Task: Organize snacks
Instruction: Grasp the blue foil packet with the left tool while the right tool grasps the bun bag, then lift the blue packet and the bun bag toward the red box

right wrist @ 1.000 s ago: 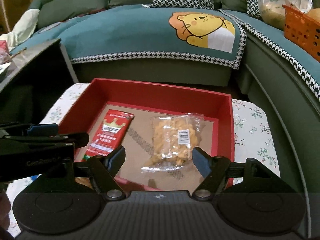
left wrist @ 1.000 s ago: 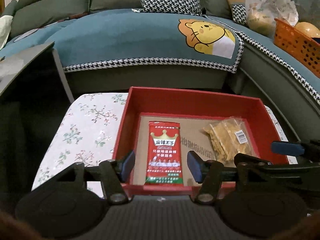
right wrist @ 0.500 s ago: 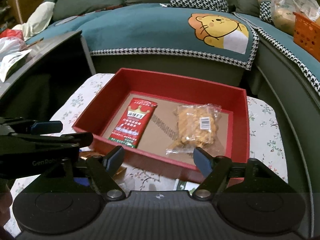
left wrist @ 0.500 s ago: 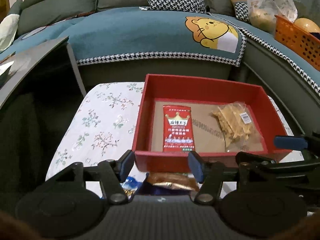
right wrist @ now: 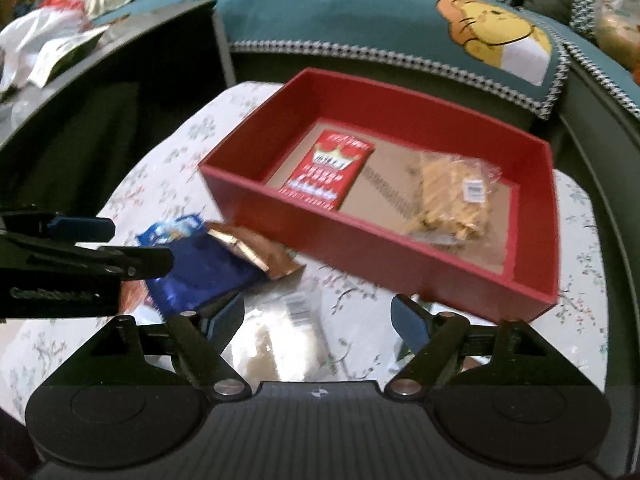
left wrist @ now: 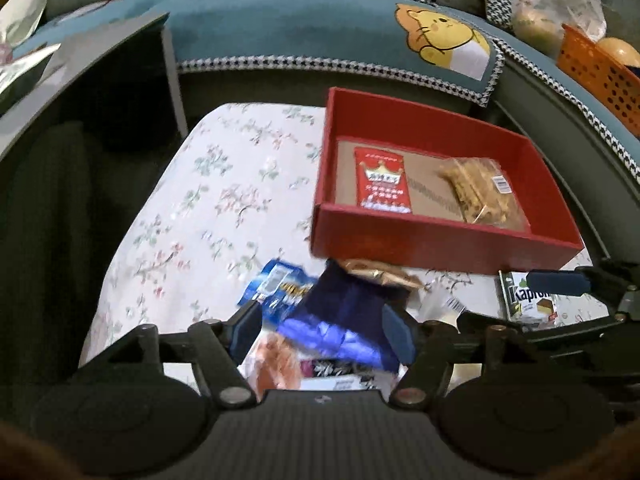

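A red box [left wrist: 436, 240] [right wrist: 352, 248] stands on the floral table and holds a red crown packet [left wrist: 383, 182] [right wrist: 332, 170] and a clear bag of yellow crisps [left wrist: 480, 190] [right wrist: 452, 196]. In front of it lies a pile of loose snacks: a dark blue packet [left wrist: 340, 312] [right wrist: 196, 276], a light blue packet [left wrist: 276, 284], a brown packet [right wrist: 256, 250] and a clear bag [right wrist: 280, 340]. My left gripper [left wrist: 326, 334] is open and empty over the dark blue packet. My right gripper [right wrist: 318, 320] is open and empty over the clear bag.
A green and white Kapron box [left wrist: 528, 300] lies at the table's right front. A dark side table [left wrist: 80, 92] stands at the left. A teal sofa [left wrist: 300, 24] with a lion cover runs behind, and an orange basket [left wrist: 596, 68] sits at the right.
Both grippers have pulled back from over the red box and dropped toward the near table. The pile of loose snacks has come into view under them.
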`<action>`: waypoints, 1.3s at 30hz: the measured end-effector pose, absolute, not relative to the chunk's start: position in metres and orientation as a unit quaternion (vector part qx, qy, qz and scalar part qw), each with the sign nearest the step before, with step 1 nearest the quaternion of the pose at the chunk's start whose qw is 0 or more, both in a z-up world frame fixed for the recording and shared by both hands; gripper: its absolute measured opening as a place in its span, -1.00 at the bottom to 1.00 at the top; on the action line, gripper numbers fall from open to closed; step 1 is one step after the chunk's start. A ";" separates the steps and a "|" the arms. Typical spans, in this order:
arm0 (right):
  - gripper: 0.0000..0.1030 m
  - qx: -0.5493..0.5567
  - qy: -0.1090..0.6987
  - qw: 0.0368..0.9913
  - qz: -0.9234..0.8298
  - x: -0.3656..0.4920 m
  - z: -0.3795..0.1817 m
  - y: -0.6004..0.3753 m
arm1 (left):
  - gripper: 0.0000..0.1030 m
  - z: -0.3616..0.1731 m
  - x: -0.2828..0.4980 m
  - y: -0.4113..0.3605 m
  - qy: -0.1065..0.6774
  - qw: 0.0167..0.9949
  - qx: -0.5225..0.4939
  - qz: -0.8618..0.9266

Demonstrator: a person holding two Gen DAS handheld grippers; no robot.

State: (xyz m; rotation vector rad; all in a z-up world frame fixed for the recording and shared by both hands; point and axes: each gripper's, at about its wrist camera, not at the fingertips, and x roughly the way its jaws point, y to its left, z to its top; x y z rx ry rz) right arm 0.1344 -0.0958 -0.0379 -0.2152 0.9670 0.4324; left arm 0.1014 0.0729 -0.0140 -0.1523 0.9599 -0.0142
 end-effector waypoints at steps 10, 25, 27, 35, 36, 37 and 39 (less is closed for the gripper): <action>0.71 -0.133 0.503 0.818 0.245 0.136 -0.071 -0.073 | 0.92 -0.017 0.104 0.087 0.468 0.877 -0.104 -0.018; 0.28 -0.139 0.525 0.808 0.228 0.118 -0.083 -0.098 | 1.00 -0.041 0.154 0.042 0.502 0.863 -0.032 -0.046; 0.28 -0.134 0.525 0.810 0.225 0.115 -0.077 -0.105 | 1.00 -0.049 0.159 0.034 0.511 0.858 -0.008 -0.044; 0.28 -0.114 0.519 0.819 0.218 0.111 -0.067 -0.121 | 0.45 -0.053 0.152 0.015 0.523 0.850 0.026 -0.060; 0.28 -0.113 0.517 0.820 0.217 0.111 -0.066 -0.122 | 0.41 -0.053 0.149 0.016 0.530 0.846 0.015 -0.064; 0.28 -0.110 0.515 0.822 0.216 0.111 -0.064 -0.123 | 0.35 -0.053 0.145 0.016 0.531 0.845 0.009 -0.065; 0.28 -0.107 0.511 0.825 0.215 0.111 -0.062 -0.123 | 0.31 -0.050 0.135 0.014 0.532 0.844 0.012 -0.064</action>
